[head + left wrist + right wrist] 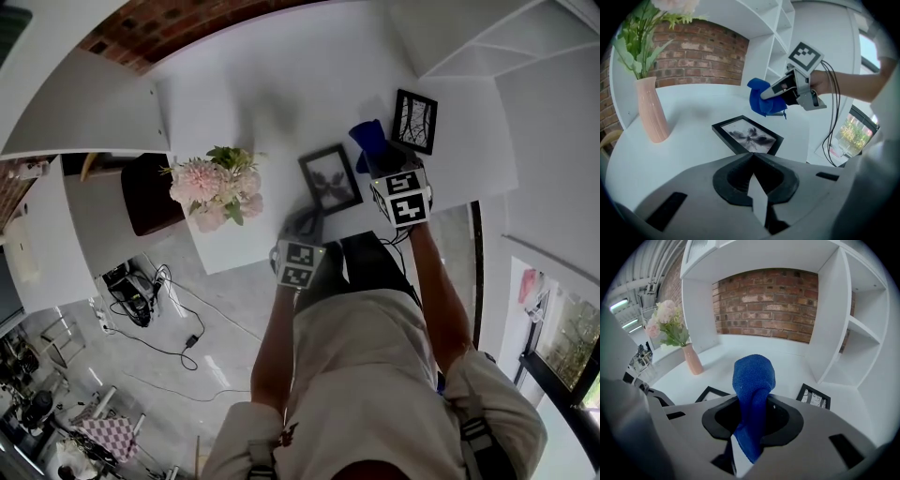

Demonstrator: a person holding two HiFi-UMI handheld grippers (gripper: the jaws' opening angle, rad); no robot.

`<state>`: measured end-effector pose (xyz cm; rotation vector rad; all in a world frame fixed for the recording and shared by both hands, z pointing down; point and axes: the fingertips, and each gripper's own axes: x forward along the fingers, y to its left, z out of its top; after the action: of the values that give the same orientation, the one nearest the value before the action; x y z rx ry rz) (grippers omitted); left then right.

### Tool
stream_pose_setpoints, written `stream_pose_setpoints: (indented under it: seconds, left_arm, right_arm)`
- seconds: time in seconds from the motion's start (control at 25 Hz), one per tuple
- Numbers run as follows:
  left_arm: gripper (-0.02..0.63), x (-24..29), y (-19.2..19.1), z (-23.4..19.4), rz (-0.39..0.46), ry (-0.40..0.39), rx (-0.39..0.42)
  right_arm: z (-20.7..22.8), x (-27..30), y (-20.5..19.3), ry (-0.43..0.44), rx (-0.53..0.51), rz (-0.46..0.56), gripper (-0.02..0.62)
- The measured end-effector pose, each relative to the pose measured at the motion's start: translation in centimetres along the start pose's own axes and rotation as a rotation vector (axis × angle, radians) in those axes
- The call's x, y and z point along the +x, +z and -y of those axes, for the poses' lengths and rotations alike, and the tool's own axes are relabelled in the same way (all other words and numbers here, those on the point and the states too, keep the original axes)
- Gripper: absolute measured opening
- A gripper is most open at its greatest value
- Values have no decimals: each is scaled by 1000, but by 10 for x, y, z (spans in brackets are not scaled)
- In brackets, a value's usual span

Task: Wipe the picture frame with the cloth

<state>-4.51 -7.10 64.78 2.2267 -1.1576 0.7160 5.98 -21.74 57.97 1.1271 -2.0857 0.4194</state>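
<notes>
Count: two picture frames, one cloth, one vase, two tongs. The near frame (330,178) lies flat on the white surface (225,94), and the second frame (414,121) lies apart from it, further back. Right tongs (752,401) are clenched on the blue cloth (753,380). Left tongs (752,157) are closed on nothing. The left gripper view gives me only the near frame, with the cloth held above its far side, not touching. The right gripper view catches both frames and the pink vase (693,363).
</notes>
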Motion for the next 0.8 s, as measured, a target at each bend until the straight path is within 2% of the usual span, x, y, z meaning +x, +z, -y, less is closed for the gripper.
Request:
stream_pose_setpoints:
  seconds: [0.16, 0.28, 0.6, 0.8]
  left_arm:
    - [3, -5, 8, -1, 28, -2, -21]
    - [3, -14, 21, 0, 54, 2, -7]
    - [3, -56, 78, 9, 173, 0, 22]
    - [3, -91, 117, 14, 271, 6, 43]
  right_arm:
    - [-8, -18, 10, 28, 14, 52, 112]
    - [-17, -36, 22, 55, 8, 102, 114]
    - [-41, -87, 62, 121, -10, 229, 118]
    - [-50, -121, 93, 118, -34, 324, 114]
